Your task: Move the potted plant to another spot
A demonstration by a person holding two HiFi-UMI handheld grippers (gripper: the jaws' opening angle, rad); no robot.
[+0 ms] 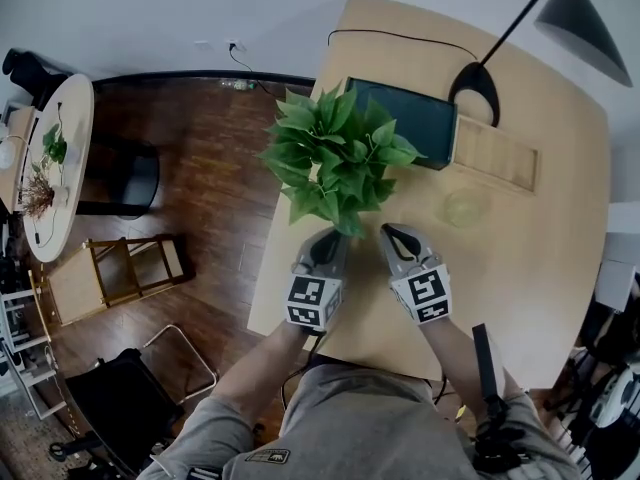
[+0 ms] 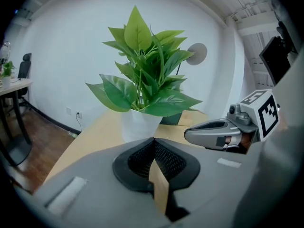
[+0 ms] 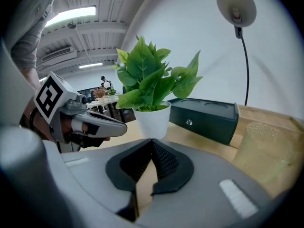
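**A:** Where is the green leafy potted plant (image 1: 335, 153)?

**B:** It stands upright on the pale wooden worktop (image 1: 530, 298), near the left edge and toward the far left corner. The head view shows foliage only, because the leaves cover the pot. The left gripper view shows the plain white pot (image 2: 139, 125) standing on the wood.

**A:** Grippers?

**B:** The left gripper (image 1: 337, 234) and right gripper (image 1: 392, 230) sit side by side on the near side of the plant, with their tips under the lowest leaves. Each gripper's own view shows its jaws pressed together at the tip with nothing between them. The pot stands just ahead of both. I cannot tell if either touches it.

**A:** What is around the plant?

**B:**
- A dark green rectangular box (image 1: 410, 118) is directly behind the plant, toward the far edge.
- A shallow wooden tray (image 1: 497, 153) is just to the right of the box.
- The black lamp base (image 1: 475, 90) is beyond the tray, and its stem rises to a dark shade (image 1: 585, 18).
- A translucent ribbed cup (image 1: 465, 208) is to the right of the plant, ahead of the right gripper.

**A:** What does only one view show?

**B:** Only the head view shows the dark wood floor (image 1: 200, 188) past the left edge. The right gripper view shows the box's front face (image 3: 204, 115).
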